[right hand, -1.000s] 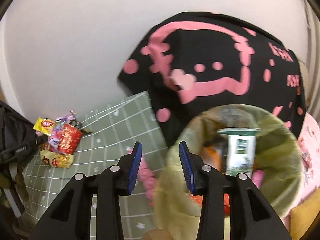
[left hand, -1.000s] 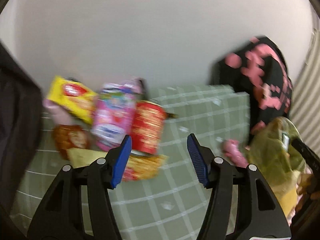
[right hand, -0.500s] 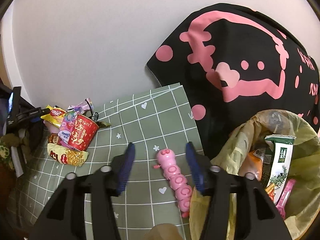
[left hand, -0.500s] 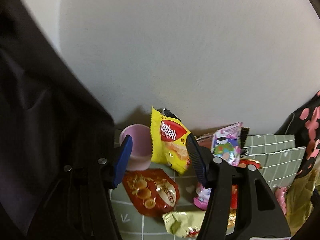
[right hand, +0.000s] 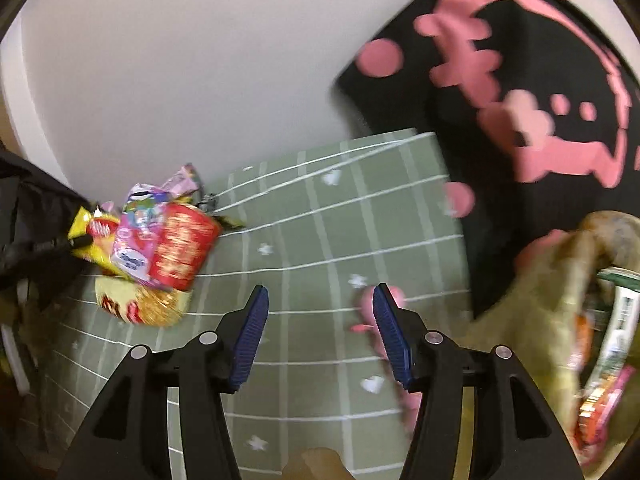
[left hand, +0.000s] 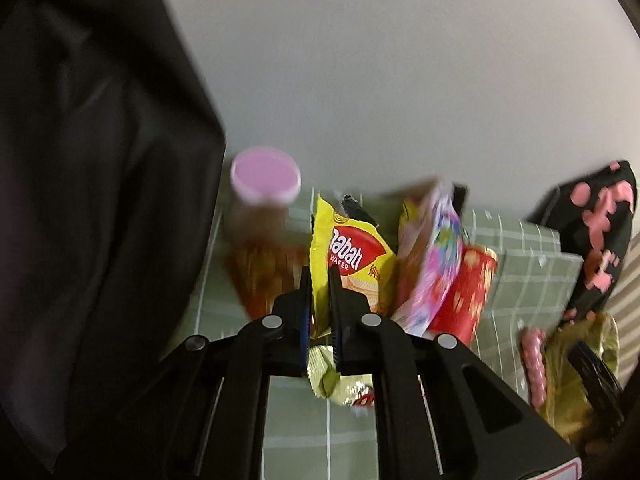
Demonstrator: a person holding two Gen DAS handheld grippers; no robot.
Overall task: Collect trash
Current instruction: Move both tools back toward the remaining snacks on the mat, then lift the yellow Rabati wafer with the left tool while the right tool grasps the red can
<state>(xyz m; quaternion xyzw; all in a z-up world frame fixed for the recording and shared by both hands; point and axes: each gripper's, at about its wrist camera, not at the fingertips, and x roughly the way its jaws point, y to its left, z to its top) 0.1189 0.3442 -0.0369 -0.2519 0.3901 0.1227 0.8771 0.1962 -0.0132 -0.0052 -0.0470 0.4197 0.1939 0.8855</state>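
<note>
A yellow wafer packet stands in a heap of wrappers on the green checked cloth, and my left gripper is shut on its lower left edge. Beside it are a pink wrapper, a red paper cup, a brown snack packet and a gold wrapper. My right gripper hangs open over bare cloth with nothing between its fingers. The heap lies to its left: red cup, pink wrapper. A yellowish trash bag holding wrappers sits at its right.
A pink-lidded cup stands behind the heap by the white wall. A black bag fills the left side. A black cushion with pink print leans at the back right. A pink caterpillar toy lies beside the right finger.
My left gripper moved in on the heap and closed on the yellow wafer packet. My right gripper swung left, away from the trash bag and over the cloth, and its jaws widened.
</note>
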